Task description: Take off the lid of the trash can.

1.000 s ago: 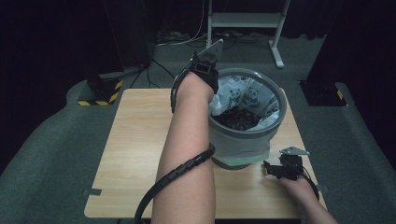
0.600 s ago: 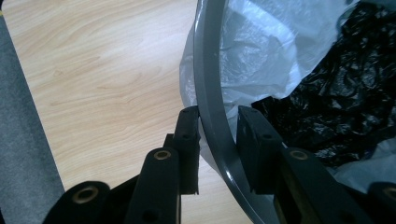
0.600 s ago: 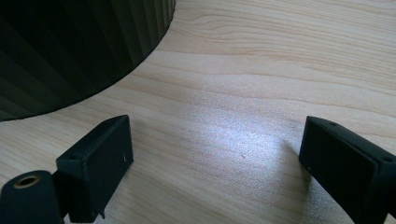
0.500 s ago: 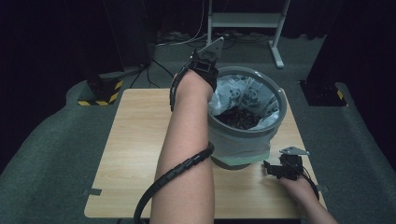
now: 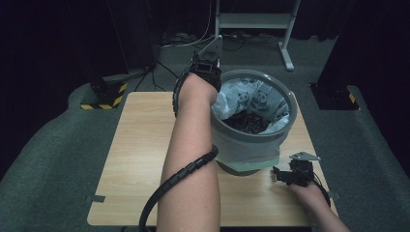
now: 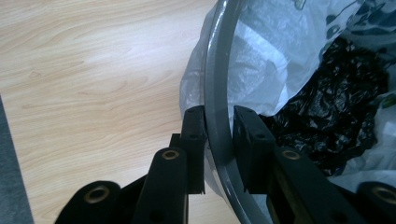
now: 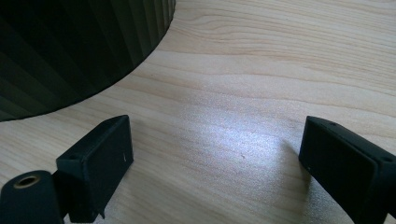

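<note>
**Left gripper stayed on the bin rim; nothing else moved**

Over the last second you changed very little. Your left gripper (image 5: 209, 65) held its place at the far-left edge of the grey bin (image 5: 241, 145), and your forearm lay across the table (image 5: 140, 145) just as it had a second before. In the left gripper view the jaws of that gripper (image 6: 219, 135) straddled the bin rim (image 6: 217, 93), one jaw outside and one inside, closed against the rim with the panda-print liner bag (image 5: 251, 94) pinched along with it. Whether the grip was firm or only light contact, you could not tell from the pictures.

Your right gripper (image 5: 285, 175) also kept still, resting low on the table just beside the bin's near-right base. In the right gripper view its jaws stood wide apart around bare wood, with nothing between them, and the bin's ribbed dark wall (image 7: 70, 51) rose at the upper left.

The bin stood upright on the right half of the table, dark waste (image 5: 249, 122) lying in the bag. Because nothing shifted, the hold on the rim looked settled, and the work seemed ready for whatever you meant to do with the bag or bin next. The right gripper was free to help.
</note>
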The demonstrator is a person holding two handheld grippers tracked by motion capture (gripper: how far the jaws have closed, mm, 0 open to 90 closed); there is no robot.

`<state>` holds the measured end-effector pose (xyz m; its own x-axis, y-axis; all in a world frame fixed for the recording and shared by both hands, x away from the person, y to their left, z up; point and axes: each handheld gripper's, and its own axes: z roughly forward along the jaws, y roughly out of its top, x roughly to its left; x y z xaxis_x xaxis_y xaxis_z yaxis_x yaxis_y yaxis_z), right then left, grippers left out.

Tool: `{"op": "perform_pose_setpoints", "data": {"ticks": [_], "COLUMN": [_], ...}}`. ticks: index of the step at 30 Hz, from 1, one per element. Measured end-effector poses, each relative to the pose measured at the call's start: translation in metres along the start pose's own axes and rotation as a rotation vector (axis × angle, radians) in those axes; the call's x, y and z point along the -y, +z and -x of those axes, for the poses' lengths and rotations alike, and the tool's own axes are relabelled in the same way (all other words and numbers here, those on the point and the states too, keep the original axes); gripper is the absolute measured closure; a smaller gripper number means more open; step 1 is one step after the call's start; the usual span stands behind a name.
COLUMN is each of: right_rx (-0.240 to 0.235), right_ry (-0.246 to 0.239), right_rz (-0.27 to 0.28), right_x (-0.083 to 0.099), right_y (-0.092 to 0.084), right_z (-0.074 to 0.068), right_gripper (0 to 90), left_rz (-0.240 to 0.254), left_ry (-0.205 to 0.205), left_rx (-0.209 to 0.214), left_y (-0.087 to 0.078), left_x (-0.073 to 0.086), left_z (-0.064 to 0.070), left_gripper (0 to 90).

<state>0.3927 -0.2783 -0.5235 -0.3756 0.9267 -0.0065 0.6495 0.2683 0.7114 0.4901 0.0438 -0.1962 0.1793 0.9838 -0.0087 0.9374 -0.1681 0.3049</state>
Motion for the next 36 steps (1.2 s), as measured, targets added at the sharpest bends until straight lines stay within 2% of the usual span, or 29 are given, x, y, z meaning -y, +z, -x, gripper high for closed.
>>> {"op": "perform_pose_setpoints", "data": {"ticks": [7,12,19,26,36], "right_rx": [0.0,0.001,0.001,0.001,0.0], "right_ry": [0.001,0.001,0.001,0.001,0.001], "right_rz": [0.0,0.001,0.001,0.001,0.001], "right_x": [0.0,0.0,0.0,0.0,0.0], "right_y": [0.0,0.0,0.0,0.0,0.0], "right_z": [0.0,0.0,0.0,0.0,0.0], "right_gripper": [9.4,9.4,9.4,9.4,9.4], "left_rz": [0.038,0.068,0.098,0.12,0.111], "left_ry": [-0.025,-0.021,-0.047,-0.056,-0.048], "left_rx": [0.039,0.042,0.096,0.102,0.096], "left_y": [-0.006,-0.011,-0.02,-0.028,-0.03], "left_x": [-0.001,-0.002,-0.003,-0.001,0.003], "left_z": [-0.004,-0.005,-0.009,-0.015,-0.024], "left_gripper": [77.2,78.4,78.8,79.0,78.9]}}
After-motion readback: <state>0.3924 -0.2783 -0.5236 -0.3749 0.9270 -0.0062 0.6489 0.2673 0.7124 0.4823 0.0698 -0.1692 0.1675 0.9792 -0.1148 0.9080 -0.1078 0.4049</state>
